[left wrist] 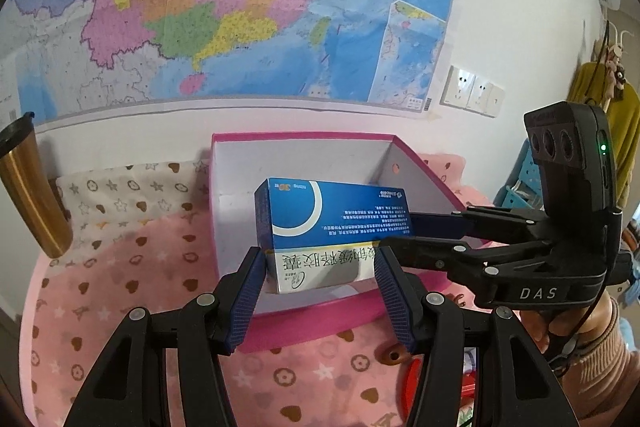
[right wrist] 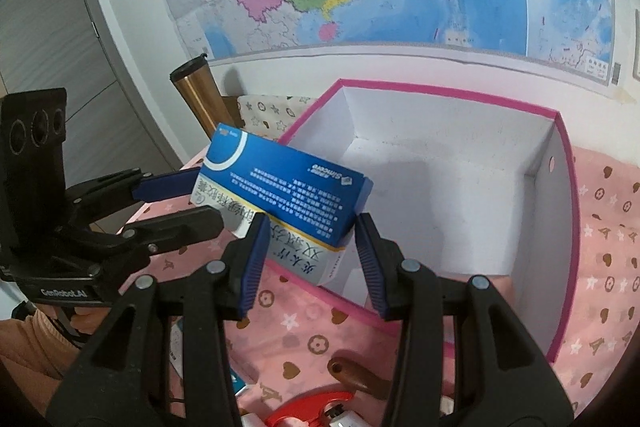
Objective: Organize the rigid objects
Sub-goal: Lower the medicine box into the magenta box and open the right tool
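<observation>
Medicine carton: blue-and-white rectangular cardboard box (left wrist: 334, 223) (right wrist: 282, 193), held tilted over the near left part of the storage box.
Storage box: pink-rimmed, white-lined open cardboard box (left wrist: 304, 141) (right wrist: 440, 93) on a pink patterned cloth (left wrist: 132, 267).
Left gripper (left wrist: 322, 279): pads clamped on the carton's two opposite faces.
Right gripper (right wrist: 308, 251): pads spread at the carton's other end; contact unclear, so I cannot tell its grip.
Tumbler: gold metal cup (left wrist: 30, 187) standing left by the wall.

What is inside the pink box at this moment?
The pink box shows only bare white floor and walls. The blue-and-white medicine carton, held by the left gripper and right gripper, hangs above its near corner and hides the floor directly beneath.
</observation>
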